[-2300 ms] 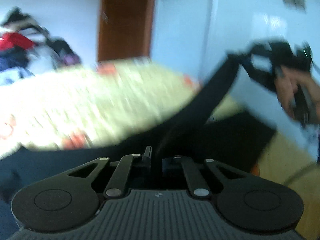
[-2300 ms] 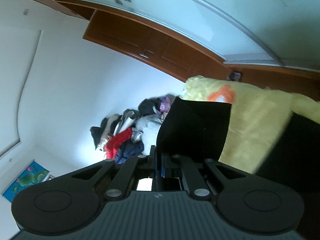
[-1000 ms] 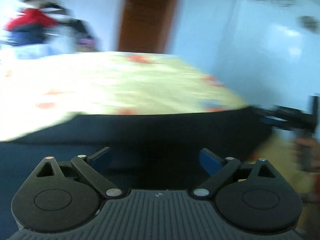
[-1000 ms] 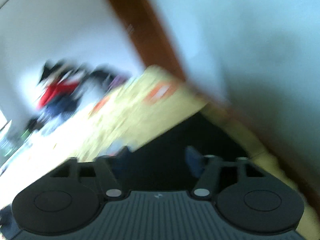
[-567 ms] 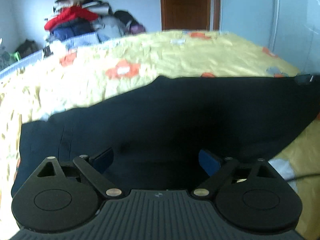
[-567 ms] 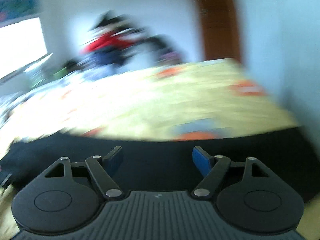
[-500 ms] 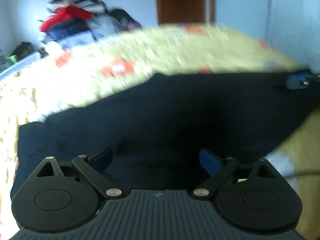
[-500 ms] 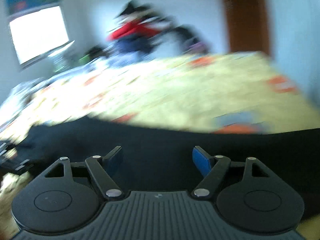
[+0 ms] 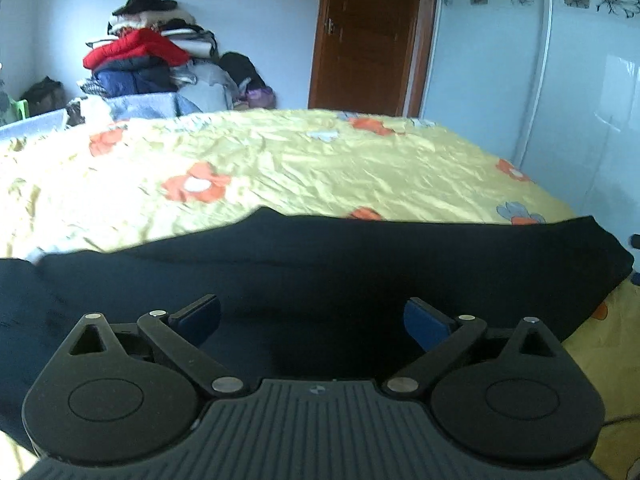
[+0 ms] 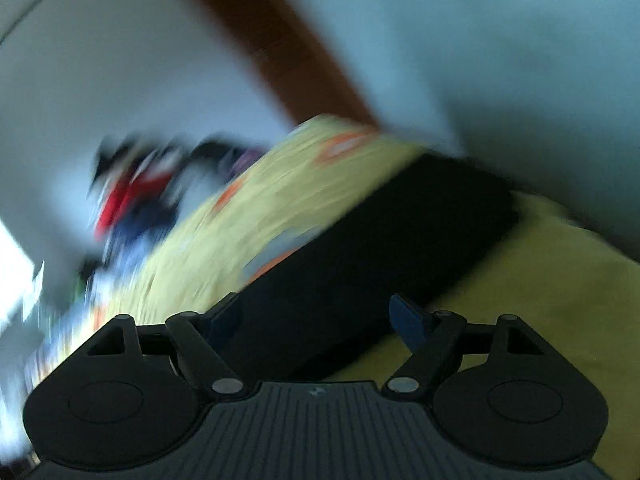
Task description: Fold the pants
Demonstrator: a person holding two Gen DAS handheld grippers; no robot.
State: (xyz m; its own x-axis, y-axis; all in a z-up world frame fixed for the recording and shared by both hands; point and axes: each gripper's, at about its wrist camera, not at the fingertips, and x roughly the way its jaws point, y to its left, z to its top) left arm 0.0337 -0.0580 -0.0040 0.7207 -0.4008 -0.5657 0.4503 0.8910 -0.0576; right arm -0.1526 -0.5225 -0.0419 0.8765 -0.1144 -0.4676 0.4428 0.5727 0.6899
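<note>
Yellow flowered bedspread (image 9: 320, 168) fills most of what I see, and the pants (image 9: 320, 264) lie flat on it as a long dark band running left to right across my left camera, already laid over on themselves by the look of the doubled edge. My left gripper (image 9: 312, 320) hangs just over the near side of the cloth, jaws spread wide and nothing between them. My right gripper (image 10: 316, 320) has just been opening further; its picture is badly smeared and tilted, but the blue pads stand apart with the pants only passing beneath them, not pinched. From that side the band runs away up and to the right, one end (image 10: 480, 192) squared off on the sheet. I judge the next fold goes end to end along that long axis, each hand taking its own end
</note>
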